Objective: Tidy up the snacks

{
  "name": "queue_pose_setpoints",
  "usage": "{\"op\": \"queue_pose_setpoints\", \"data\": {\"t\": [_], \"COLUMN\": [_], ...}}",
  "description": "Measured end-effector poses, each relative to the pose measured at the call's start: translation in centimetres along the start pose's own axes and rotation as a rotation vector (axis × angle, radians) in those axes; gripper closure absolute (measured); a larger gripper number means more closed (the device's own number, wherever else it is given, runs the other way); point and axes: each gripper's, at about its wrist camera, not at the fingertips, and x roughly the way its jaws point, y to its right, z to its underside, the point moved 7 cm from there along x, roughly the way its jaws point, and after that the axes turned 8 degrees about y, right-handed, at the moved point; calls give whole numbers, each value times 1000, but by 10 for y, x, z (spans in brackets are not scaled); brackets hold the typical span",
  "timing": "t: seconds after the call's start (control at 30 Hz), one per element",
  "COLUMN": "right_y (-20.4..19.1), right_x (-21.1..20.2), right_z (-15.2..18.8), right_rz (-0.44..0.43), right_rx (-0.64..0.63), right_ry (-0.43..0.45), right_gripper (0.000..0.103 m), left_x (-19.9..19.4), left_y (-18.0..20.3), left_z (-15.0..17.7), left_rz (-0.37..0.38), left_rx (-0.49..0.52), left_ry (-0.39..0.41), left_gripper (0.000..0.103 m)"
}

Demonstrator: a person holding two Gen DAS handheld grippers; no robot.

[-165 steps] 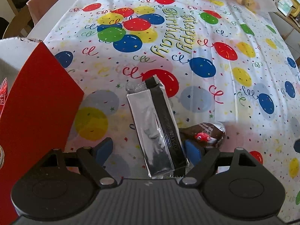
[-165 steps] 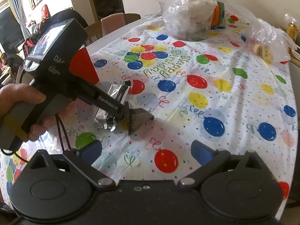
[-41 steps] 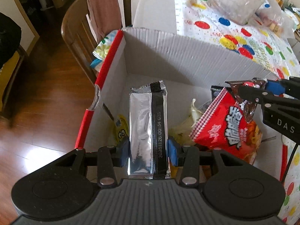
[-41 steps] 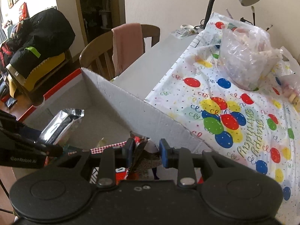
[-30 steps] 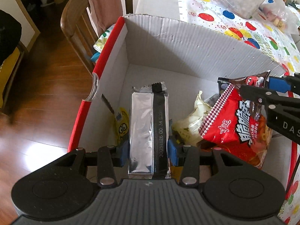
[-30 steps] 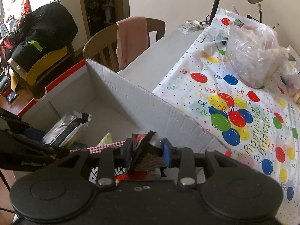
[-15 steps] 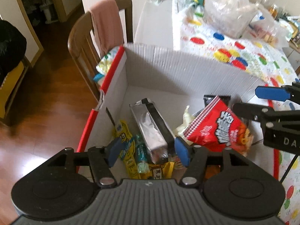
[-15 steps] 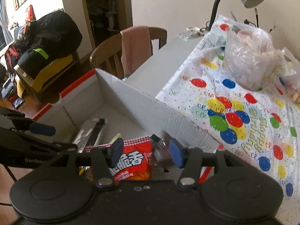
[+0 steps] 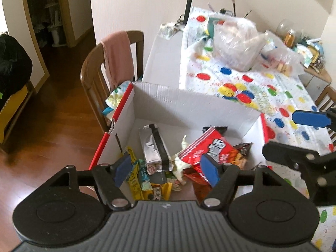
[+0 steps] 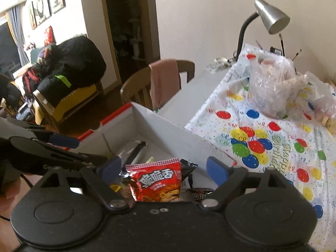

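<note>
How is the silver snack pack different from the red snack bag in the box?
The silver pack is long, narrow and plain, with one black stripe; the red bag is wider, with big white writing and a checked edge. The silver pack lies toward the box's left, the red bag toward its right. Both lie loose inside, held by no gripper.

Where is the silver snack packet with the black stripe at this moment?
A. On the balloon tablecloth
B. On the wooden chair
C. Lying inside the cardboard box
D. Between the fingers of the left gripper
C. The silver snack packet lies inside the cardboard box among other snacks, and the left gripper above it is open and holds nothing.
</note>
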Motion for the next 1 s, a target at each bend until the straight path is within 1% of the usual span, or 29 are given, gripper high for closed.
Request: {"op": "queue_pose_setpoints", "data": {"t": [0.07, 0.2, 0.3, 0.47, 0.53, 0.57, 0.6, 0.8, 0.9, 1.0], "right_y": [-1, -2, -4, -2, 2, 4, 6, 14, 16, 18], "right_x": [-12, -31, -44, -59, -62, -64, -66, -78, -87, -91], "right_z": [-1, -2, -2, 5, 9, 11, 13, 21, 25, 28], "right_rz": [-2, -14, -20, -15, -10, -6, -2, 12, 36, 34], "right_rx": [-4, 0, 3, 23, 44, 55, 67, 120, 124, 140], "right_ry": [28, 64, 93, 111, 112, 113, 114, 142, 165, 171], "right_gripper": [8, 4, 1, 0, 0, 0, 0, 0, 0, 0], "left_x": [-8, -23, -34, -49, -54, -56, -57, -66, -71, -76], "left_y": [4, 10, 15, 25, 28, 30, 31, 39, 42, 43], "left_z": [-1, -1, 0, 2, 4, 5, 6, 13, 15, 16], "left_rz": [4, 16, 21, 35, 40, 39, 40, 69, 67, 65], "left_rx": [5, 8, 17, 46, 49, 51, 54, 41, 42, 34], "left_ry": [17, 54, 79, 129, 142, 146, 150, 160, 174, 182], "left_gripper": [30, 23, 23, 18, 11, 6, 3, 2, 2, 2]}}
